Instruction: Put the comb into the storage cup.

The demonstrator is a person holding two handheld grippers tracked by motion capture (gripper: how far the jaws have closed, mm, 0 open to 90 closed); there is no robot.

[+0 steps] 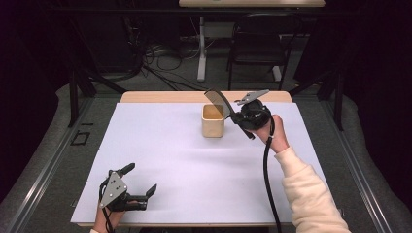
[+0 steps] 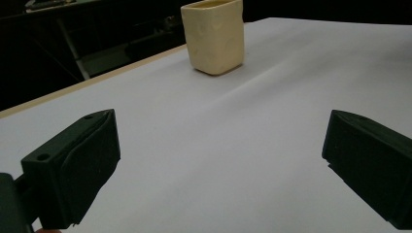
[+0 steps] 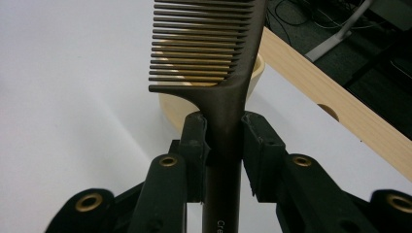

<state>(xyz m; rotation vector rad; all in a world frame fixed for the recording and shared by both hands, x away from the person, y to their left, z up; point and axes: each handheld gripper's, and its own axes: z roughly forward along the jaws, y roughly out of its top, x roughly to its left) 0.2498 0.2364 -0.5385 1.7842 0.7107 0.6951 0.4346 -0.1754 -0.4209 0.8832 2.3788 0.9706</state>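
A cream cup (image 1: 213,121) stands upright at the back middle of the white sheet. My right gripper (image 1: 240,116) is shut on the handle of a dark comb (image 1: 218,100), whose toothed end tilts up over the cup's right rim. In the right gripper view the pads (image 3: 194,145) clamp the comb (image 3: 209,48) just below its teeth, with the cup (image 3: 174,110) behind. My left gripper (image 1: 140,179) rests at the near left corner, open and holding nothing. In the left gripper view its jaws stand wide apart (image 2: 221,141), and the cup (image 2: 214,36) is far ahead.
A white sheet (image 1: 194,165) covers the wooden table, whose bare edge (image 1: 165,97) shows at the back. Beyond it are a black chair (image 1: 257,43), a desk leg (image 1: 201,53) and floor cables. The right gripper's cable (image 1: 267,179) trails across the sheet.
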